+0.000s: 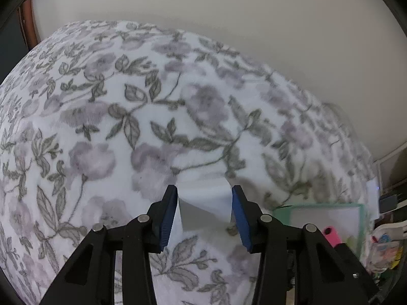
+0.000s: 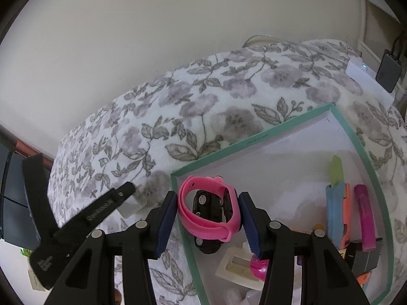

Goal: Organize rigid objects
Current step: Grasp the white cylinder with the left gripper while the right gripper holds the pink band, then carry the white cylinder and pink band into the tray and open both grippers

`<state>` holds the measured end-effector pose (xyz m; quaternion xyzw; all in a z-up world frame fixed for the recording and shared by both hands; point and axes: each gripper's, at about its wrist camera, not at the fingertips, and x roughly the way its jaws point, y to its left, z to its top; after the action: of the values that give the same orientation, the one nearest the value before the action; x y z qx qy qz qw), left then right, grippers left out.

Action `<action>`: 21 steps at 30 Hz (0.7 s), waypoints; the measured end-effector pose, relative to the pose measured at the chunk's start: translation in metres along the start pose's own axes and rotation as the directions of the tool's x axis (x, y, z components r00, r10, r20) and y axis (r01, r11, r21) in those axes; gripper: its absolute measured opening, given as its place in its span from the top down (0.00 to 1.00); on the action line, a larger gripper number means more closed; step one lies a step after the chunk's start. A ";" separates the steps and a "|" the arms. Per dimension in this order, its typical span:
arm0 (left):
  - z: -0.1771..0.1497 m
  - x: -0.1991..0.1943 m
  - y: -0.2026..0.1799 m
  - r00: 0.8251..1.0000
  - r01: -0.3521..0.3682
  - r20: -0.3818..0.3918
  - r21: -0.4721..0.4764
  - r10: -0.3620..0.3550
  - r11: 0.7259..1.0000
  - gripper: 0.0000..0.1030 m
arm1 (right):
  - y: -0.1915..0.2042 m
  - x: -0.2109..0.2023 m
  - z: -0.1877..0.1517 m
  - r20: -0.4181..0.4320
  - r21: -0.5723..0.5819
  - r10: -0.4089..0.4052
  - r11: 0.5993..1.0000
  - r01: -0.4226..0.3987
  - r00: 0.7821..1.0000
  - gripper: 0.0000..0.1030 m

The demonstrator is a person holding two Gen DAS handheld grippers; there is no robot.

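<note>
The left tongs (image 1: 204,212) point steeply down at the floral blanket (image 1: 127,117), their blue pads pressed against both sides of a white box (image 1: 203,203), which sits just off the blanket. The right tongs (image 2: 208,218) tilt down over the near corner of the green-rimmed tray (image 2: 356,139), part-open, holding a pink band (image 2: 203,218) looped between the pads above a black toy car (image 2: 207,203).
</note>
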<state>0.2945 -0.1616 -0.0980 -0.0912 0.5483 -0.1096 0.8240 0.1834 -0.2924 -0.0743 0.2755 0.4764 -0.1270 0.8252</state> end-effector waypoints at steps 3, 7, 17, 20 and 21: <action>0.002 -0.007 -0.004 1.000 0.004 0.007 0.015 -0.004 1.000 0.58 | 0.000 -0.002 0.000 0.002 -0.001 -0.002 1.000 0.002 1.000 0.49; -0.001 -0.017 0.017 1.000 0.028 -0.010 -0.001 -0.028 1.000 0.59 | -0.002 -0.005 0.001 0.008 0.003 -0.001 1.000 0.001 1.000 0.49; 0.009 -0.061 0.016 0.995 0.072 0.061 0.016 -0.073 0.997 0.59 | -0.008 -0.022 0.005 0.041 0.010 -0.002 1.000 0.002 0.999 0.49; 0.012 -0.078 0.010 0.991 0.092 0.091 0.030 -0.095 0.995 0.59 | -0.008 -0.032 0.007 0.065 0.004 -0.012 1.000 0.012 0.998 0.49; 0.013 -0.083 0.008 0.990 0.099 0.098 0.035 -0.102 0.994 0.59 | -0.008 -0.034 0.007 0.069 0.002 -0.016 1.000 0.016 0.997 0.49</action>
<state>0.2761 -0.1302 -0.0218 -0.1116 0.4997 -0.1545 0.8450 0.1672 -0.3050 -0.0452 0.2677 0.4497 -0.1434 0.8400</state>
